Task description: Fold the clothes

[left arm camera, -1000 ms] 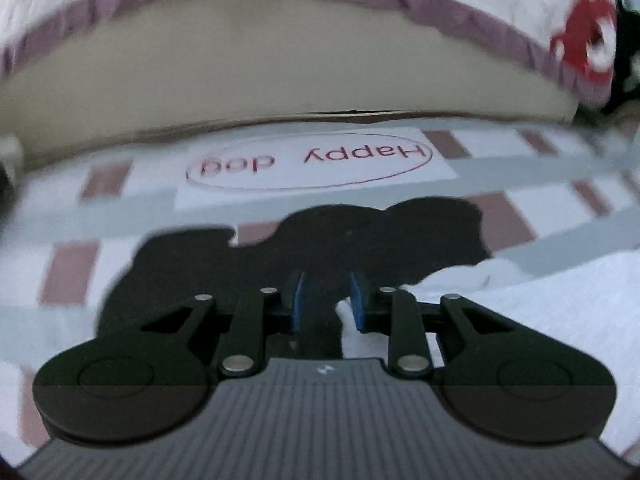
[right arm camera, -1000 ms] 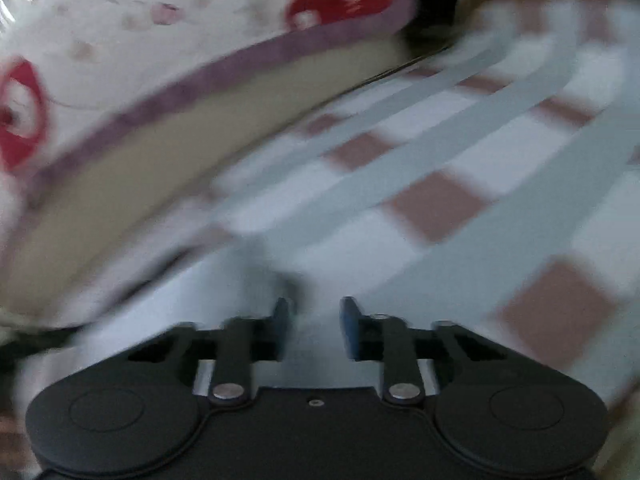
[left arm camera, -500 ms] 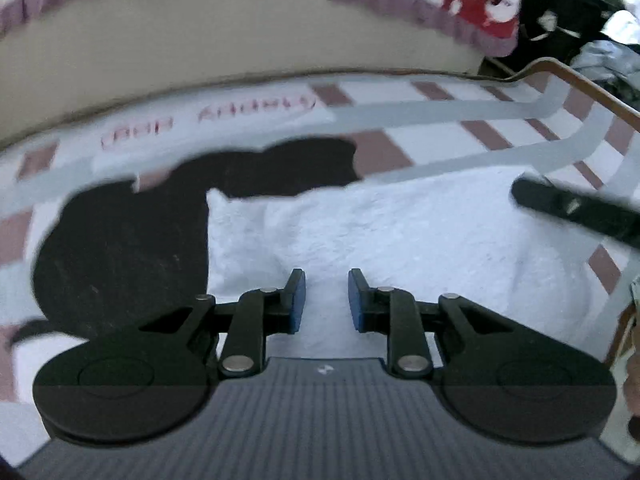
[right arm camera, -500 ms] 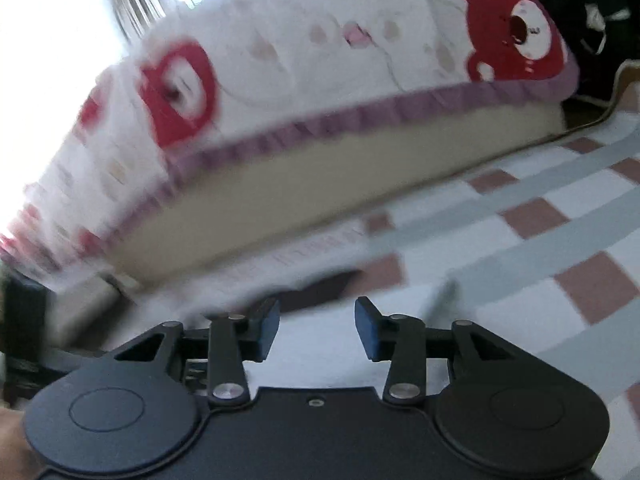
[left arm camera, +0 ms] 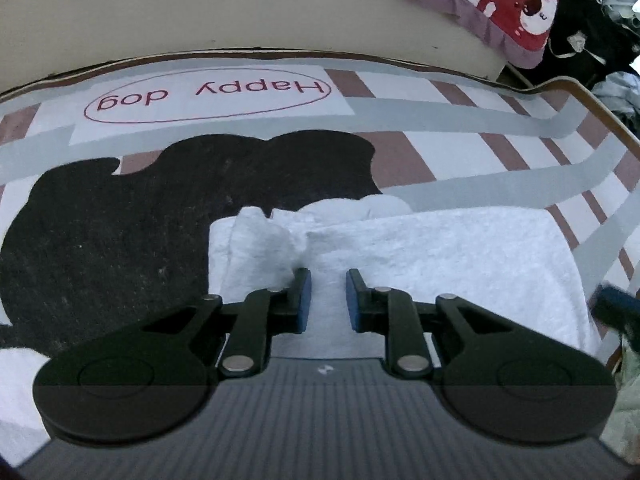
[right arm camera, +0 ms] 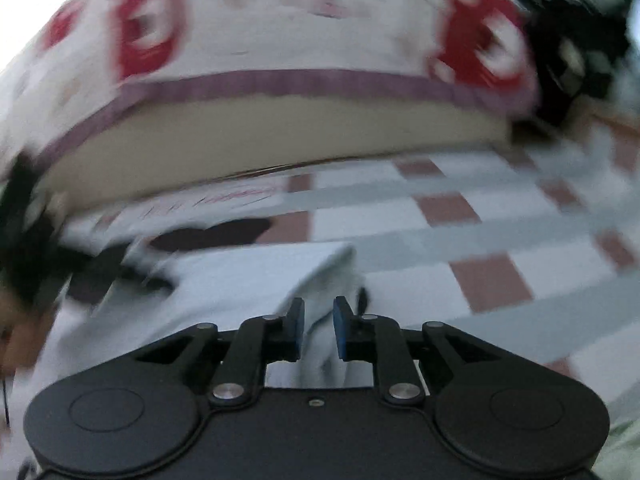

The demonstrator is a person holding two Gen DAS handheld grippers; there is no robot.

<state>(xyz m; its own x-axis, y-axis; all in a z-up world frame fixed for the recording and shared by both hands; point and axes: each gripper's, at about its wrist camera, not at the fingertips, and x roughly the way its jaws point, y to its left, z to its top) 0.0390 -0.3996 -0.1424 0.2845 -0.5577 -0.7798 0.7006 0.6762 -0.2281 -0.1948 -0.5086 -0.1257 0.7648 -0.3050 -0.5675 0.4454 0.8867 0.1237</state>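
**Q:** Where does the garment lie, and in what condition?

**A:** The white garment (left arm camera: 420, 264) lies on the checked rug (left arm camera: 460, 120) on the floor, partly over the rug's black dog silhouette (left arm camera: 160, 216). It forms a roughly rectangular, layered block. One bunched flap (left arm camera: 264, 240) stands up at its far left corner. The bed (left arm camera: 200, 4) with the bear-print cover sits beyond the rug.

**Q:** What is the state of each set of fingers?

**A:** The left gripper (left arm camera: 328, 300) hovers over the garment with its fingers spread; nothing sits between them. The raised flap touches the outside of the left finger only. The right gripper (right arm camera: 319, 330) has its fingers narrowly apart with a ridge of white cloth (right arm camera: 320, 344) running between them. Motion blur prevents confirming whether they pinch it.

**Q:** How far along is the fold?

**A:** Judged from the shape, at least one fold is present: the edges are straight and layers are visible. The block is not yet tidy, since the corner flap remains raised. Remaining work, at minimum, is flattening that corner. Whether a further fold is intended cannot be determined.
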